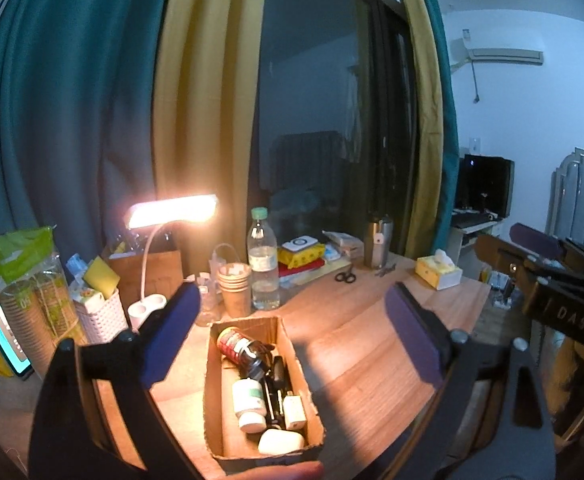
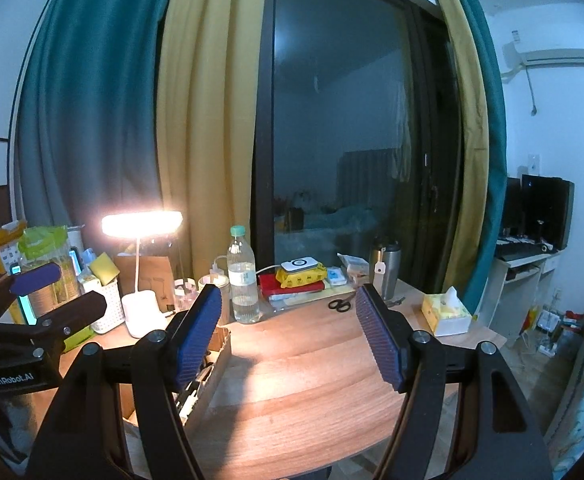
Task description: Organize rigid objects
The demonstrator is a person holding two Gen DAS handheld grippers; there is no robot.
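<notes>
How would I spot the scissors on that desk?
Start at the lit desk lamp and move right past the clear water bottle to the steel tumbler. Just before it, the scissors lie flat on bare wood, the only item with two black loop handles.

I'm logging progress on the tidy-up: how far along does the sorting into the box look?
Done: the cardboard box already holds a red-labelled bottle, a white pill bottle, dark items and a white case. In hand: nothing; the left gripper and right gripper stand open and empty above the desk. Possibly left: the scissors at the back.
</notes>
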